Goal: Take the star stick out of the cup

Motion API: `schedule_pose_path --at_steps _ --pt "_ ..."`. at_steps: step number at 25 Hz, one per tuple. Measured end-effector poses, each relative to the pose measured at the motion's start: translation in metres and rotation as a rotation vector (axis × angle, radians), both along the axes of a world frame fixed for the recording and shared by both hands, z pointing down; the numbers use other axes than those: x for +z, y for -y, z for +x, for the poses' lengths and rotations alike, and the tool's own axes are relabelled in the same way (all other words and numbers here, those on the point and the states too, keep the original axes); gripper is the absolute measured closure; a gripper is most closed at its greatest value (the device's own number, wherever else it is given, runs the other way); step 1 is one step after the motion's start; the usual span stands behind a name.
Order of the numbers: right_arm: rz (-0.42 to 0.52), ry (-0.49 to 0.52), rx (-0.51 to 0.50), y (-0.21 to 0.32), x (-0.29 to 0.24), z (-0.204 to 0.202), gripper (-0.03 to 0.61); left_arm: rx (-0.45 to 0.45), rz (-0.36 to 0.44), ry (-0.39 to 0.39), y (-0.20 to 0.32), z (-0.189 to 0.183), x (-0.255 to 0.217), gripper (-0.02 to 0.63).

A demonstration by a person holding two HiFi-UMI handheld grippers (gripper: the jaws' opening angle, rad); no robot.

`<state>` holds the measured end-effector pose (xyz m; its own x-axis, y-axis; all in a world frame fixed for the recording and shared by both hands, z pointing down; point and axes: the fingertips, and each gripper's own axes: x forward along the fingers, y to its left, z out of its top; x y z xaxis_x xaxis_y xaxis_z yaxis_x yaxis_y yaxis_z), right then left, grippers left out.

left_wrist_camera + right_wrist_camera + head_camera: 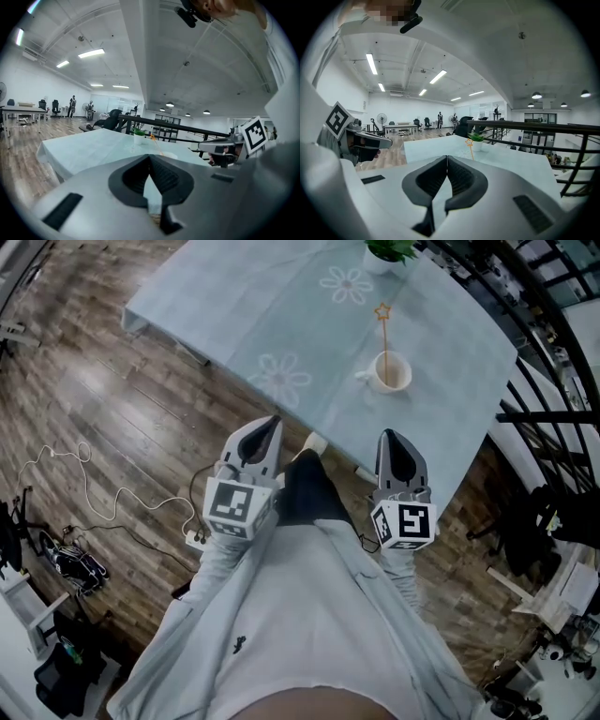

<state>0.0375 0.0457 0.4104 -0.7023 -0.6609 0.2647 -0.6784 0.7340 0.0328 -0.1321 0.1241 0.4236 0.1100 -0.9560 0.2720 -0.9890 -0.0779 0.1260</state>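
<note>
A white cup (392, 371) stands on the table's pale blue cloth (281, 306), toward its right side. A thin stick with an orange star (382, 311) rises out of the cup; the star also shows in the left gripper view (152, 137) and in the right gripper view (469, 143). Both grippers are held close to the person's body, short of the table's near edge. My left gripper (267, 427) (150, 157) is shut and empty. My right gripper (391, 439) (447, 158) is shut too, with nothing in it. In the right gripper view the cup is hidden behind the gripper body.
A small potted plant (386, 254) stands at the table's far edge, behind the cup. A black railing (553, 362) runs along the table's right side. Cables (94, 493) lie on the wooden floor to the left.
</note>
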Motion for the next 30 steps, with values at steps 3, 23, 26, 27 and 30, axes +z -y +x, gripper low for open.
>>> schedule_pose_path --at_steps 3,23,26,27,30 --pt "-0.006 0.005 0.012 0.025 0.002 -0.006 0.563 0.016 0.001 0.001 0.026 -0.004 -0.001 0.594" --pt "0.004 0.077 0.192 0.199 -0.015 0.029 0.563 0.215 0.006 0.037 0.237 0.027 -0.027 0.594" --pt "0.000 0.078 0.209 0.203 -0.015 0.033 0.563 0.246 -0.010 0.038 0.247 0.032 -0.024 0.594" --pt "-0.002 0.080 0.221 0.204 -0.015 0.036 0.563 0.261 -0.013 0.038 0.250 0.035 -0.023 0.594" --pt "-0.007 0.079 0.265 0.205 -0.014 0.046 0.563 0.310 -0.013 0.041 0.259 0.042 -0.023 0.594"
